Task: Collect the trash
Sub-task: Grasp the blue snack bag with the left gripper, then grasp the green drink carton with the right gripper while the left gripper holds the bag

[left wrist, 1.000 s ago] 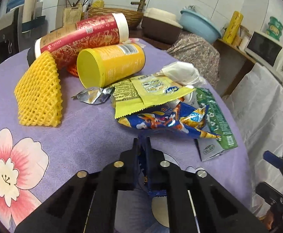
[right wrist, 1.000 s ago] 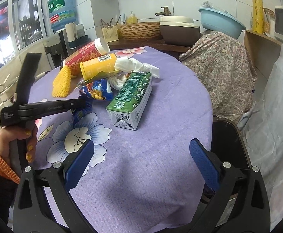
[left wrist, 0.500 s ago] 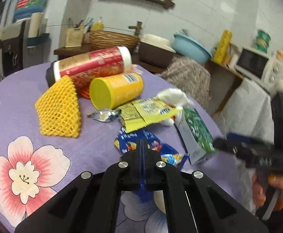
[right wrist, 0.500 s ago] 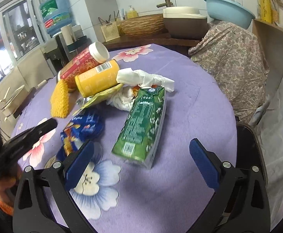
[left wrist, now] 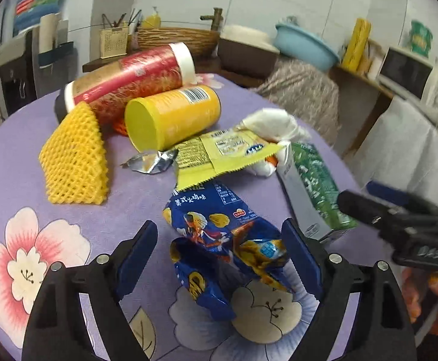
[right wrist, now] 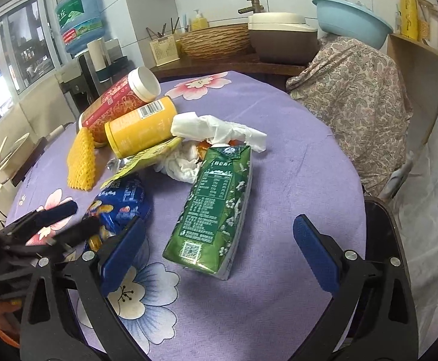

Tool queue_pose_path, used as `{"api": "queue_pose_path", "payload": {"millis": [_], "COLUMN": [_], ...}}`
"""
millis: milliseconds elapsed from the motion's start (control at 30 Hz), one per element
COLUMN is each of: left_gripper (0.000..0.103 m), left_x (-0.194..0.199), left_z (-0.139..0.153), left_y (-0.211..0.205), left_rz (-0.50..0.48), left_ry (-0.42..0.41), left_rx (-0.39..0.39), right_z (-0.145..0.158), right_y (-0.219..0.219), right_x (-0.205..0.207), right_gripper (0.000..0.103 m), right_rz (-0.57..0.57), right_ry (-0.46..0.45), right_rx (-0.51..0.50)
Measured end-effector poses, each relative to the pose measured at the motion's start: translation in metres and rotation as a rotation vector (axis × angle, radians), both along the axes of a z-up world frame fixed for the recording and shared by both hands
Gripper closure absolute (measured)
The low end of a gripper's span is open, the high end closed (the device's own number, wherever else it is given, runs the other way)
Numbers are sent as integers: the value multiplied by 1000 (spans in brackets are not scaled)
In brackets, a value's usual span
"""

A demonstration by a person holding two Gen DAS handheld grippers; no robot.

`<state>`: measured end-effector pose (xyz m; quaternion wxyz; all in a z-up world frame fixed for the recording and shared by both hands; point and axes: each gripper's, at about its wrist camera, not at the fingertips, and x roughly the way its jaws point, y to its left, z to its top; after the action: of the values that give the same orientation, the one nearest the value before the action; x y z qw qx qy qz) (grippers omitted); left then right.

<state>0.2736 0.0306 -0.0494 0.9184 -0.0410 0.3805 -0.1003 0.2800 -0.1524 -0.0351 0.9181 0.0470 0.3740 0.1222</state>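
Since the earlier frame, the left gripper point(left wrist: 219, 258) has been changed from pressed together to spread, and its jaws are opening at this moment. The blue bag point(left wrist: 222, 240) is seen between the two blue pads point(left wrist: 134, 258), crumpled and lying on the purple cloth point(left wrist: 17, 162); the pads are not pressed on it. The right gripper point(right wrist: 219, 258) has been brought closer to the carton point(right wrist: 216, 210), and its jaws are held wide apart with nothing gripped (the near end of the carton lies between them, untouched).

Behind the blue bag, a yellow wrapper point(left wrist: 219, 156) is laid partly over its far end, and a small foil scrap point(left wrist: 151, 162) is found just beside that wrapper. The yellow can point(left wrist: 171, 117) is lying on its side, and the red can point(left wrist: 128, 84) is resting behind it, touching it. The yellow foam net point(left wrist: 74, 162) is placed left of the cans, against the red one. White tissue point(right wrist: 216, 129) is piled between the yellow can and the far end of the carton. In the left view, the right gripper is seen at the right edge, held by a hand point(left wrist: 429, 300) which is only partly visible.
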Motion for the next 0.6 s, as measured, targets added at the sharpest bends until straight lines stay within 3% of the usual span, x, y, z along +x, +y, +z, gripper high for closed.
{"api": "queue_pose_path", "payload": {"millis": [100, 133, 167, 200, 400, 600], "left_gripper": [23, 29, 43, 49, 53, 53], "left_x": [16, 19, 20, 19, 0, -23], "left_z": [-10, -13, -16, -18, -13, 8], "left_y": [-9, -8, -7, -6, 1, 24], "left_rz": [26, 24, 13, -6, -39, 31], "left_ry": [54, 64, 80, 95, 36, -94], "left_rx": [72, 55, 25, -7, -36, -95], "right_z": [3, 3, 4, 3, -1, -10], "right_y": [-7, -9, -10, -11, -3, 18], "right_x": [1, 2, 2, 3, 10, 23], "right_gripper": [6, 6, 6, 6, 6, 6], "right_rz": [-18, -22, -22, -21, 1, 30], "right_ry": [-8, -8, -8, -7, 14, 60], "right_rx": [13, 18, 18, 15, 9, -28]}}
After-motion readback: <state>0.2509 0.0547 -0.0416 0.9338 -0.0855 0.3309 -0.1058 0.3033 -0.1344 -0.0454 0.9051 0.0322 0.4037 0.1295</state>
